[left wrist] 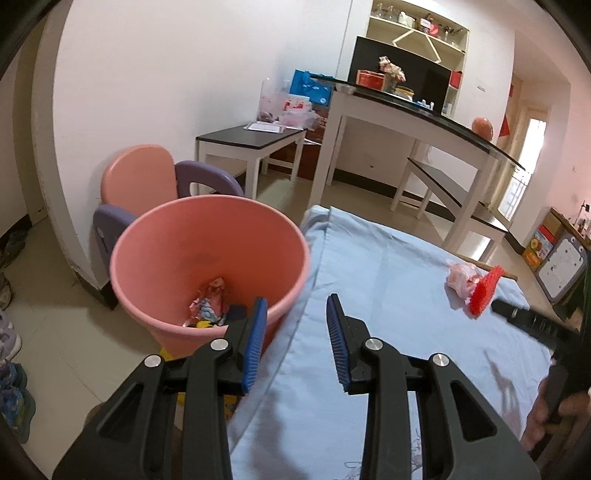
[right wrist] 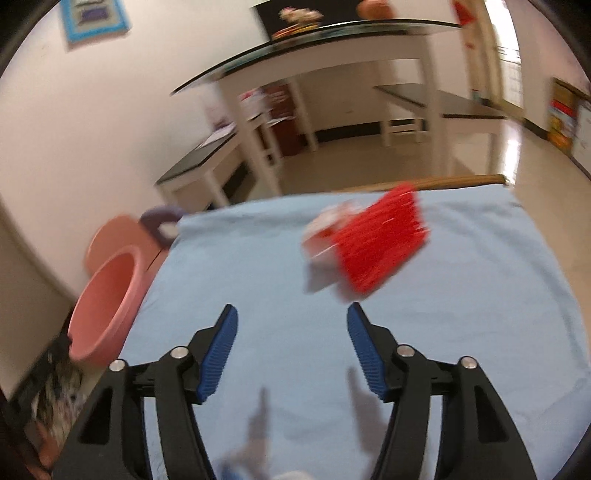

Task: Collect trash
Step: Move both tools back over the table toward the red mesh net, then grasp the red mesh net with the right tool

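Trash, two lots. Lot one: crumpled pink-and-white wrapper (left wrist: pixel 460 279) lying on the light blue sheet (left wrist: pixel 388 295) that covers the desk, toward its far right part in the left wrist view, touching a red ribbed piece (left wrist: pixel 484 291) beside it. In the right wrist view the same wrapper (right wrist: pixel 332 225) and red ribbed piece (right wrist: pixel 380 242) appear motion-blurred, ahead of the tongs and slightly right; whether the red piece rests flat or leans cannot be told.

Lot two: crumpled papers and small coloured scraps (left wrist: pixel 212 302) at the bottom of the pink bin (left wrist: pixel 177 258), which stands on the floor just beside the left edge of the desk. Bin (right wrist: pixel 107 306) also seen at lower left in the right wrist view.

Left tongs (left wrist: pixel 297 323): blue pads spread wide, nothing between them, hovering over the desk edge with the left pad over the bin rim.

Right tongs (right wrist: pixel 291 332): blue pads spread wide, nothing held, above the blue sheet (right wrist: pixel 258 277) and short of the wrapper.

Surroundings: pink and purple child's chair (left wrist: pixel 147 177) behind the bin; white-legged, dark-topped dining table (left wrist: pixel 424 110) and benches (left wrist: pixel 251 140) beyond; wall shelf (left wrist: pixel 417 26) with jars.
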`<state>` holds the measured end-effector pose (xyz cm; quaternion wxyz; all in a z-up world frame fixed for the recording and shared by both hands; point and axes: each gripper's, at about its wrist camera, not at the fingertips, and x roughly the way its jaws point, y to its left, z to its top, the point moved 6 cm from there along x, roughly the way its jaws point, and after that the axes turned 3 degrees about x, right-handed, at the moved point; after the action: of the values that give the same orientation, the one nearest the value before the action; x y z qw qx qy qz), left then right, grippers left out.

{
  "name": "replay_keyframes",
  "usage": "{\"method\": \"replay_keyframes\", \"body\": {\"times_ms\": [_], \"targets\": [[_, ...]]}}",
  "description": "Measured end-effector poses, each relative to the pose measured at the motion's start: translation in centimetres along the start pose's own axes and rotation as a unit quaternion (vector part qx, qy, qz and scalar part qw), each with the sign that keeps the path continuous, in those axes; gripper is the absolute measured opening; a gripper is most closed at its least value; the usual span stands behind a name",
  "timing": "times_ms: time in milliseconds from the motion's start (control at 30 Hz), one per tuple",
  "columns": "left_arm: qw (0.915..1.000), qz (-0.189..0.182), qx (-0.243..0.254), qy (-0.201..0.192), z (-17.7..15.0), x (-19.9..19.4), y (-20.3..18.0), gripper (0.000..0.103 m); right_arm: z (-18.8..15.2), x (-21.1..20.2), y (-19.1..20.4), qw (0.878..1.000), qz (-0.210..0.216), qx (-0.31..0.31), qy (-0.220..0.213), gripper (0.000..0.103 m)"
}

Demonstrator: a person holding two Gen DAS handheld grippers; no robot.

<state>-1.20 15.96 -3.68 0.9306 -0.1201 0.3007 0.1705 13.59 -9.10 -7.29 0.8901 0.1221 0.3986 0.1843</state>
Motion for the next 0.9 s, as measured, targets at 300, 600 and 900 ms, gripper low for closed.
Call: {"method": "replay_keyframes", "body": {"times_ms": [300,600,900], "targets": [[0.9999,-0.010,0.009,0.010,-0.4,1.0,-0.9,0.034,3.8,2.2,-2.6,0.997,-0.017,0.076,-0.011,0.062],[0.9995,-0.023,0.020,0.011,0.1,1.7,-2.2,0.034,4.3,5.7,-2.9,0.994,-0.029,0.100,0.010,0.045],[0.9964,-0.058,0.061,0.013,0.8,2.4,-6.8,0.034,1.9,4.4,-5.4,0.995,-0.022,0.093,0.013,0.010]]}}
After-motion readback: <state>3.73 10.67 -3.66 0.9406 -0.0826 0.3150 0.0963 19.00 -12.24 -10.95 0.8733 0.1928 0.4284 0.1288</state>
